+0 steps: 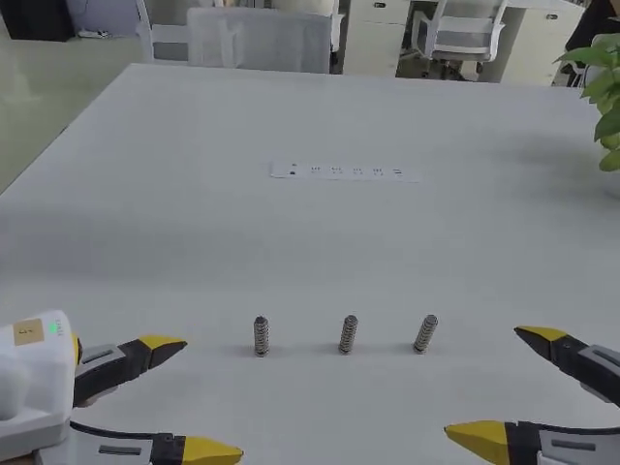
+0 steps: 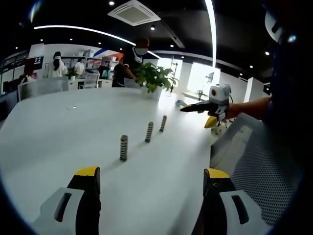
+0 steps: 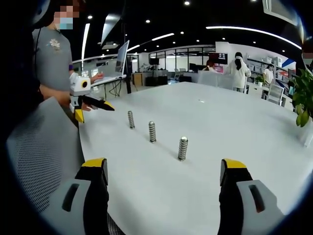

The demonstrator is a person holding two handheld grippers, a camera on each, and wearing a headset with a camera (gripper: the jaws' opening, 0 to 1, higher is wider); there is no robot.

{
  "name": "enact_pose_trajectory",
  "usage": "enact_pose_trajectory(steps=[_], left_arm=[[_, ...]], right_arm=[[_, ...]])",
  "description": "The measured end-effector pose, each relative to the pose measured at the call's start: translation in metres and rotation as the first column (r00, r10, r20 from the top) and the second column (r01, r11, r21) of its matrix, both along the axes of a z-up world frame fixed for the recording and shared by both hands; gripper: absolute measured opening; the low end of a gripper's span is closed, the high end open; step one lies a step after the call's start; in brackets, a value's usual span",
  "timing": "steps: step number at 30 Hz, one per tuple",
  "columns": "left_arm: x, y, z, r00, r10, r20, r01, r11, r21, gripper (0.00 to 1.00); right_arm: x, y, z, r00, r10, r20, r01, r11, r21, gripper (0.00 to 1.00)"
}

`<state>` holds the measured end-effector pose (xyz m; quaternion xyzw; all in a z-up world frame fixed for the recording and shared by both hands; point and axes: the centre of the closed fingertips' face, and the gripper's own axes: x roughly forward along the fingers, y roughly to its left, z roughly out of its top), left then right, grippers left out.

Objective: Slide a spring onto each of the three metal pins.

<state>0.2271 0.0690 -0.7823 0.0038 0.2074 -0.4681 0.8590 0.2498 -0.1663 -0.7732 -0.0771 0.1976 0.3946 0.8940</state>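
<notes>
**All three pins look sprung: check the seating, then back away cleanly**

Three short upright metal pins stand in a row across the lower middle of the head view, on the pale grey tabletop (image 1: 291, 242). They are the left-hand pin (image 1: 261, 336), the middle pin (image 1: 349, 334) and the right-hand pin (image 1: 426, 333). Each seems to be sheathed in a grey steel coil spring (image 3: 183, 149) from its base almost to its tip. In the right gripper view, a bright pin head shows above the coils of the nearest one.

The black, yellow-tipped left gripper (image 1: 208, 397) sits at the lower left of the head view. Its jaws are spread wide and carry nothing. The matching right gripper (image 1: 484, 381) sits at the lower right, also released and empty. Both are well apart from the row, one off each end of it.

By this reading the threading is done, and what remains is to confirm it and withdraw.

- **Check the seating.** Look along the row from each gripper view. Every spring should rest down at its pin's foot, with no coil snagged partway. The right-hand pin appears to lean slightly in the head view, though that may only be the angle, so it deserves the closest look.
- **If a spring needs a nudge.** Come in from above with the jaws just wider than the coil. Press straight down the pin's axis, not sideways, because the pins are slender and could tip.
- **Withdrawing.** Draw both grippers back toward the bottom edge of the head view, keeping the open tips clear of the end pins.
</notes>
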Motion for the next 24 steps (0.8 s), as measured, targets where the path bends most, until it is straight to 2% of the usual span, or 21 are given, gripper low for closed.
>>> enact_pose_trajectory(steps=[24], left_arm=[[0.0036,0.0043,-0.0035,1.0,0.011,-0.01,-0.011,1.0,0.008,0.84]], right_arm=[[0.0029,0.0021,-0.0018,1.0,0.005,-0.007,-0.005,1.0,-0.001,0.93]])
